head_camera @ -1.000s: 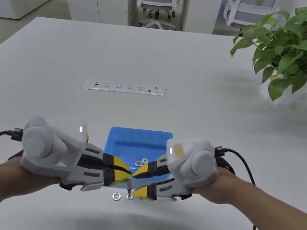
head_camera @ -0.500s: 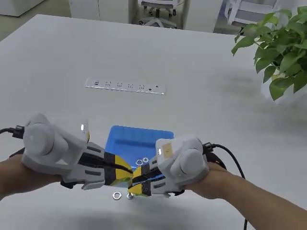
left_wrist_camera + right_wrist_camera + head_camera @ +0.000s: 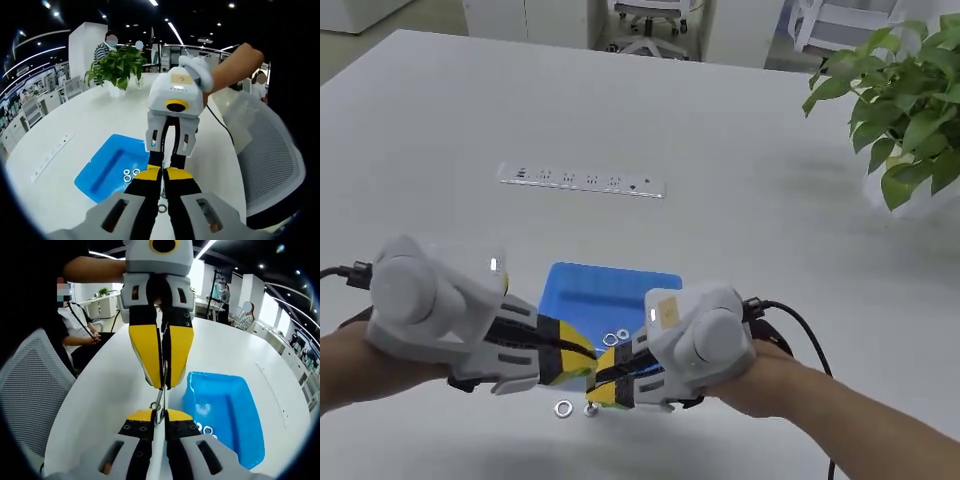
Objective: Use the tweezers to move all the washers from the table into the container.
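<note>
Jaws tight on thin silver tweezers [image 3: 159,399]

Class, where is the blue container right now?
Head view, lower centre: the blue container sits on the white table, nearer the person than the power strip, with loose washers just off its near left corner.

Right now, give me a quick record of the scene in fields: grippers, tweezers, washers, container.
left gripper: jaws shut on tweezers
right gripper: jaws shut on the same tweezers, facing the left gripper
container: blue, open, on the table
washers in container: two
washers on table: two, just outside the container's near edge
other: power strip, potted plant
</note>
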The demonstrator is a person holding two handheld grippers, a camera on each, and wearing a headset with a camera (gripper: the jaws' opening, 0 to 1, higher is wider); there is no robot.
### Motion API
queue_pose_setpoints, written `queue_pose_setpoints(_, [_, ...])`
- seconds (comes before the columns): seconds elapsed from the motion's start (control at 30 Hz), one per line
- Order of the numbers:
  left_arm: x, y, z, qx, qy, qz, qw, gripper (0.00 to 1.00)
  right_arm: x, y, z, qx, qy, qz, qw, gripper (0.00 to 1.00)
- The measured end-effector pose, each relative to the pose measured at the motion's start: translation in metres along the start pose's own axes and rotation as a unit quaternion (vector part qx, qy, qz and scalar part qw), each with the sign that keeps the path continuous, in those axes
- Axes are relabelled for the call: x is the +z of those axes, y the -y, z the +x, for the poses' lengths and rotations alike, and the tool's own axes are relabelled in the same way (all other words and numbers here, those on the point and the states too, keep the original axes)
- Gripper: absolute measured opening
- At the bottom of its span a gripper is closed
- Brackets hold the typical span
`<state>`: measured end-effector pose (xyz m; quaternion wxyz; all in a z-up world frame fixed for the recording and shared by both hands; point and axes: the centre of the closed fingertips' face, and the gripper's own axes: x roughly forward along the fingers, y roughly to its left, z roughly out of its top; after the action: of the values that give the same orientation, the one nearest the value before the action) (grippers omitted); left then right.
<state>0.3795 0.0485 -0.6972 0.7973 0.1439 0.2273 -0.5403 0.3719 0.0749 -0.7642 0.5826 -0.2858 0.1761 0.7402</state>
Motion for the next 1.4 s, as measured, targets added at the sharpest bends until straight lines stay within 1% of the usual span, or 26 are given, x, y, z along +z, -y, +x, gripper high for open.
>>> queue_pose_setpoints(0.07, [0.002, -0.002, -0.002, 0.005, 0.005, -0.003, 1.0000, 0.13, 0.002, 0.000, -0.002, -0.001, 0.002, 0.001, 1.0000, 0.09])
queue_pose_setpoints(0.17, [0.003, -0.004, -0.003, 0.008, 0.007, -0.010, 0.9999, 0.20, 0.003, 0.000, -0.004, -0.003, 0.002, 0.001, 1.0000, 0.09])
queue_pose_setpoints(0.23, [0.003, -0.005, -0.004, 0.011, 0.007, -0.011, 0.9998, 0.22, 0.004, 0.001, -0.005, -0.005, 0.003, 0.001, 1.0000, 0.09])
queue_pose_setpoints(0.33, [0.004, -0.004, -0.006, 0.009, 0.013, -0.022, 0.9996, 0.27, 0.007, 0.000, -0.009, -0.007, 0.003, -0.002, 1.0000, 0.09])
queue_pose_setpoints(0.43, [0.002, -0.004, -0.008, 0.011, 0.013, -0.025, 0.9995, 0.30, 0.009, 0.001, -0.011, -0.008, 0.003, -0.005, 1.0000, 0.09])
queue_pose_setpoints(0.53, [0.002, -0.006, -0.011, 0.018, 0.021, -0.029, 0.9992, 0.37, 0.013, 0.002, -0.014, -0.010, 0.005, -0.005, 0.9999, 0.09])
queue_pose_setpoints(0.67, [0.000, -0.007, -0.014, 0.022, 0.023, -0.046, 0.9984, 0.48, 0.017, 0.003, -0.019, -0.014, 0.008, -0.005, 0.9999, 0.09])
queue_pose_setpoints(0.73, [-0.001, -0.007, -0.015, 0.024, 0.024, -0.050, 0.9982, 0.52, 0.019, 0.005, -0.021, -0.016, 0.009, -0.006, 0.9998, 0.09])
queue_pose_setpoints(0.77, [-0.002, -0.007, -0.016, 0.025, 0.024, -0.057, 0.9978, 0.53, 0.020, 0.005, -0.022, -0.017, 0.009, -0.006, 0.9998, 0.09])
queue_pose_setpoints(0.83, [-0.002, -0.006, -0.018, 0.027, 0.026, -0.059, 0.9975, 0.56, 0.021, 0.007, -0.025, -0.019, 0.010, -0.005, 0.9997, 0.09])
queue_pose_setpoints(0.9, [-0.001, -0.006, -0.021, 0.031, 0.033, -0.063, 0.9970, 0.58, 0.024, 0.009, -0.028, -0.023, 0.013, -0.006, 0.9996, 0.09])
queue_pose_setpoints(1.0, [-0.001, -0.007, -0.024, 0.038, 0.038, -0.069, 0.9962, 0.64, 0.026, 0.012, -0.031, -0.028, 0.016, -0.004, 0.9995, 0.09])
queue_pose_setpoints(1.2, [-0.004, -0.009, -0.030, 0.050, 0.040, -0.079, 0.9948, 0.72, 0.033, 0.019, -0.038, -0.036, 0.022, -0.007, 0.9991, 0.09])
queue_pose_setpoints(1.37, [-0.005, -0.010, -0.032, 0.059, 0.042, -0.088, 0.9935, 0.80, 0.037, 0.030, -0.045, -0.047, 0.025, -0.010, 0.9985, 0.09])
queue_pose_setpoints(1.4, [-0.005, -0.010, -0.033, 0.061, 0.043, -0.092, 0.9930, 0.83, 0.037, 0.031, -0.045, -0.049, 0.026, -0.011, 0.9984, 0.09])
